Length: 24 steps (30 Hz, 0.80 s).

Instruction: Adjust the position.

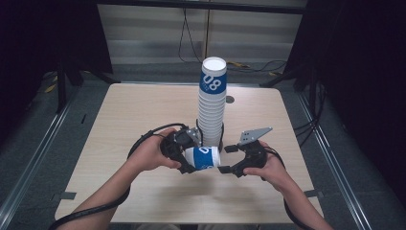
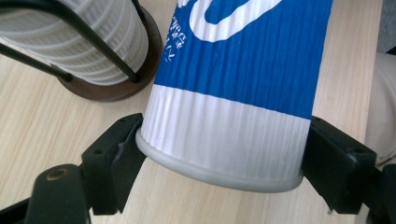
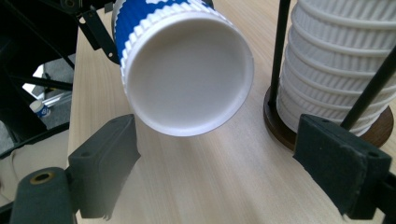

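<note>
Left gripper (image 1: 187, 154) clamped on the rim end of a blue-and-white ribbed paper cup (image 1: 203, 158), held on its side above the table (image 1: 143, 110) near its front edge, just before the tall cup stack (image 1: 212, 100) in its wire holder. Right gripper (image 1: 229, 159), jaws wide apart and holding nothing, faces the cup's closed base (image 3: 187, 77). The cup looks light and easily crushed; grip gently, near the stiffer rim or base. The left gripper view shows pads pressing the rim (image 2: 219, 175); the right gripper view shows the base and the holder's wooden foot (image 3: 280, 123).

Pale wooden table (image 1: 143, 120) bears a cup-stack stand (image 1: 211, 142).
</note>
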Each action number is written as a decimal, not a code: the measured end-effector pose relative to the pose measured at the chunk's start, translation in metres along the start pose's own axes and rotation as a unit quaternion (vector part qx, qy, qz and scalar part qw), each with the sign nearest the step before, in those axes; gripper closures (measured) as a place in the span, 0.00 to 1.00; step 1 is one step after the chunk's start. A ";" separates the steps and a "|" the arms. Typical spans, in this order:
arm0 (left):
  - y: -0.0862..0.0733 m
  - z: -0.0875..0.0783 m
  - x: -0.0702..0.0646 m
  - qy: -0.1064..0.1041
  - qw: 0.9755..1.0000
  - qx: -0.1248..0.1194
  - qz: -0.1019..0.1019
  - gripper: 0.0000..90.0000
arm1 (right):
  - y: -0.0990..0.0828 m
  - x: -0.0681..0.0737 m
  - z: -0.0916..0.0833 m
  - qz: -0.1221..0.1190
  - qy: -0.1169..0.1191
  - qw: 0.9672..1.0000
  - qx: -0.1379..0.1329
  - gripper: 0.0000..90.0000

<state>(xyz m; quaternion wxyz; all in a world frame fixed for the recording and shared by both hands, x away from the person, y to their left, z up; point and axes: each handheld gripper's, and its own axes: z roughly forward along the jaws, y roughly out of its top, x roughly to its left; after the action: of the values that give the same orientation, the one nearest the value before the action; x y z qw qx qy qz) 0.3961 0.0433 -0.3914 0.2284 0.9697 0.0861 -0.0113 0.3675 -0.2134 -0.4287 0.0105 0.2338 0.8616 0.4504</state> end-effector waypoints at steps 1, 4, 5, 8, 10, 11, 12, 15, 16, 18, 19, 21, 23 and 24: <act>0.000 0.000 0.000 0.000 1.000 0.000 0.000 0.21 | 0.001 0.000 0.000 -0.004 -0.001 1.000 0.002 0.14; 0.002 0.001 0.000 0.003 1.000 0.014 0.008 0.21 | 0.003 0.002 0.000 -0.012 0.003 1.000 0.012 0.14; 0.003 0.002 -0.001 0.002 1.000 0.017 0.007 0.21 | 0.005 0.003 0.000 -0.020 0.005 1.000 0.021 0.14; 0.004 0.004 -0.003 0.007 1.000 0.025 0.004 0.21 | 0.008 0.004 0.001 -0.029 0.001 0.999 0.035 0.14; 0.006 0.005 -0.003 0.003 0.999 0.032 0.004 0.21 | 0.011 0.006 0.001 -0.038 0.000 0.998 0.050 0.14; 0.006 0.006 -0.004 0.003 0.999 0.032 0.003 0.21 | 0.013 0.007 0.001 -0.046 0.002 0.997 0.059 0.14; 0.007 0.006 -0.004 0.004 0.999 0.034 0.002 0.21 | 0.013 0.007 0.001 -0.046 0.002 0.997 0.059 0.14; 0.008 0.007 -0.004 -0.001 0.999 0.037 0.004 0.21 | 0.018 0.008 0.002 -0.059 0.002 0.995 0.081 0.15; 0.009 0.008 -0.004 0.000 0.999 0.037 0.003 0.21 | 0.018 0.008 0.002 -0.059 0.002 0.995 0.081 0.15; 0.009 0.009 -0.005 -0.001 0.999 0.039 -0.003 0.21 | 0.020 0.008 0.003 -0.066 0.003 0.994 0.091 0.15; 0.010 0.010 -0.005 0.000 0.999 0.037 0.003 0.21 | 0.021 0.008 0.003 -0.068 0.001 0.993 0.094 0.15; 0.010 0.010 -0.005 -0.003 0.999 0.044 0.005 0.21 | 0.023 0.009 0.004 -0.071 0.004 0.992 0.102 0.15; 0.011 0.011 -0.005 -0.002 0.999 0.047 0.006 0.21 | 0.025 0.008 0.005 -0.079 0.003 0.991 0.111 0.15; 0.012 0.011 -0.005 -0.001 0.999 0.049 0.007 0.21 | 0.026 0.009 0.005 -0.081 0.002 0.990 0.119 0.15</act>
<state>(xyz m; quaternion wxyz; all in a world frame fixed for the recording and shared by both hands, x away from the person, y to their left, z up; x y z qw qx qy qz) 0.3937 0.0273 -0.3957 0.1812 0.9802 0.0781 -0.0152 0.3707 -0.1930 -0.4091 0.0168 0.1621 0.9251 0.3429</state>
